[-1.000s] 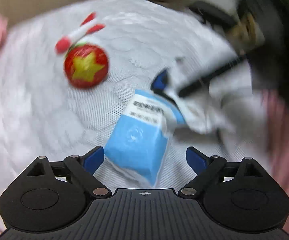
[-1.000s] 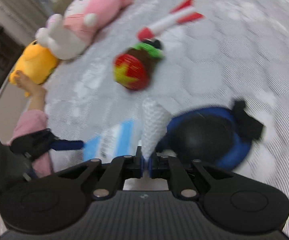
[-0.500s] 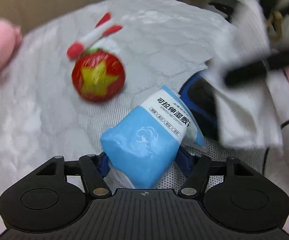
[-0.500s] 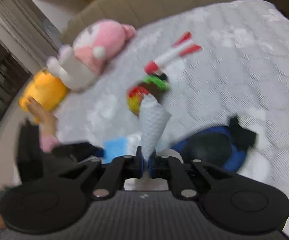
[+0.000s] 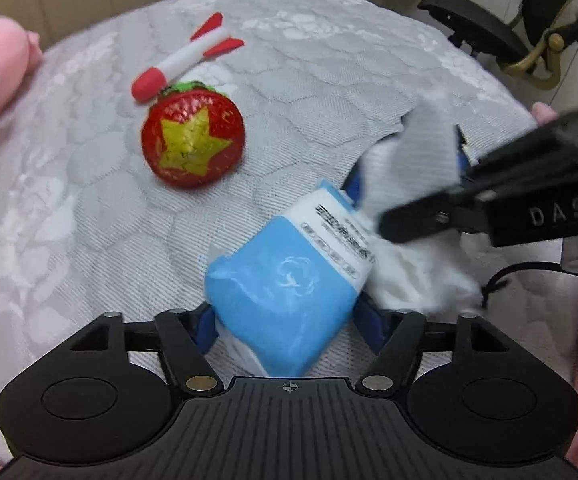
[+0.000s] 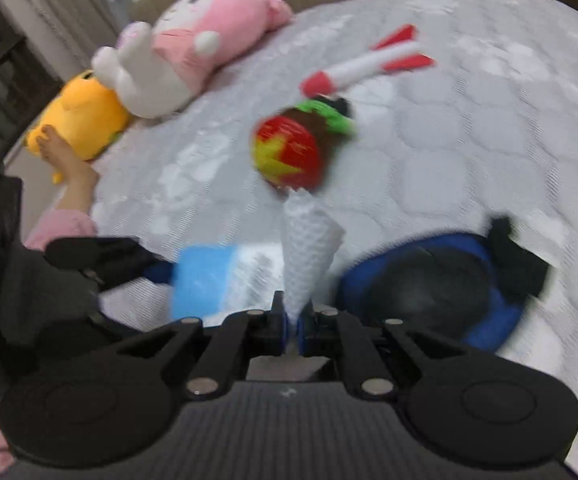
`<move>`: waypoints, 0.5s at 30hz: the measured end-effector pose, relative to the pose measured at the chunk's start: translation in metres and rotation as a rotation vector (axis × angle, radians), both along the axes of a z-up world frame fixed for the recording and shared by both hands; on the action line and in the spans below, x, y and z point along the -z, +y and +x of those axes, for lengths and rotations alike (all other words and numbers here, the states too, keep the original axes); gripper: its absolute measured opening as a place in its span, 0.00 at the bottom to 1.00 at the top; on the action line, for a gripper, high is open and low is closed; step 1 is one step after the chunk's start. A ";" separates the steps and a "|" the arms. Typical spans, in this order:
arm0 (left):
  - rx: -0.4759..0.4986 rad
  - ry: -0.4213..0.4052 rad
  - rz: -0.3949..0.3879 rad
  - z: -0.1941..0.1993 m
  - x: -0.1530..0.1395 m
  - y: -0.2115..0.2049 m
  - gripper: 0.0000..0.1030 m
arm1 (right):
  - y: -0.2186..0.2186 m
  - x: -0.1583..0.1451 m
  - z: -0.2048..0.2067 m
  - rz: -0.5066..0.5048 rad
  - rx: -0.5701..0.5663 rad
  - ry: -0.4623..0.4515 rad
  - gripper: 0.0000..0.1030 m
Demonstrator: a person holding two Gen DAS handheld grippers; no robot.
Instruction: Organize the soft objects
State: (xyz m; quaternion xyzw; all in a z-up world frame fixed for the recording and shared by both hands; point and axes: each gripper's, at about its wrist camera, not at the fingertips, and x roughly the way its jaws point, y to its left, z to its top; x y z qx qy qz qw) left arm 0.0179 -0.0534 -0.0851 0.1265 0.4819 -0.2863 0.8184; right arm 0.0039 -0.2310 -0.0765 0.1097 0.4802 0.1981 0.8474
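A blue and white soft packet (image 5: 289, 284) sits between the blue fingertips of my left gripper (image 5: 289, 320), which is shut on it just above the grey quilted bed (image 5: 89, 220). In the right wrist view the same packet (image 6: 205, 280) shows at lower left with the left gripper (image 6: 101, 256) behind it. My right gripper (image 6: 295, 320) is shut on a white mesh cloth (image 6: 309, 248) that stands up as a cone. From the left wrist view the right gripper (image 5: 489, 200) comes in from the right with that mesh cloth (image 5: 421, 152).
A red strawberry ball with a yellow star (image 5: 193, 146) and a red and white rocket toy (image 5: 185, 62) lie further back. A pink plush (image 6: 193, 48) and a yellow plush (image 6: 77, 120) rest at the bed's left edge. A blue and black pad (image 6: 429, 292) lies at right. A person's bare foot (image 6: 61, 156) touches the yellow plush.
My left gripper was open around the packet one second ago and has closed on it. The right gripper keeps its hold on the mesh cloth and has shifted slightly.
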 end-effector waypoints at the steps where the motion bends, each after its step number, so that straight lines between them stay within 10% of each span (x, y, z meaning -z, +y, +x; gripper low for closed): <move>1: -0.003 0.053 -0.053 0.006 0.002 0.004 0.84 | -0.005 0.003 -0.003 -0.015 0.010 0.012 0.06; 5: -0.102 0.318 -0.280 0.035 0.018 0.030 0.89 | -0.028 0.011 -0.013 -0.023 0.049 0.058 0.06; 8: -0.154 0.335 -0.292 0.046 0.025 0.037 0.62 | -0.038 0.006 -0.018 -0.011 0.069 0.052 0.06; 11: -0.093 0.114 -0.158 0.037 0.007 0.024 0.60 | -0.044 -0.005 -0.017 0.005 0.089 0.022 0.06; 15: 0.151 -0.460 0.247 -0.013 -0.006 -0.016 0.60 | -0.036 -0.030 -0.001 0.055 0.093 -0.050 0.06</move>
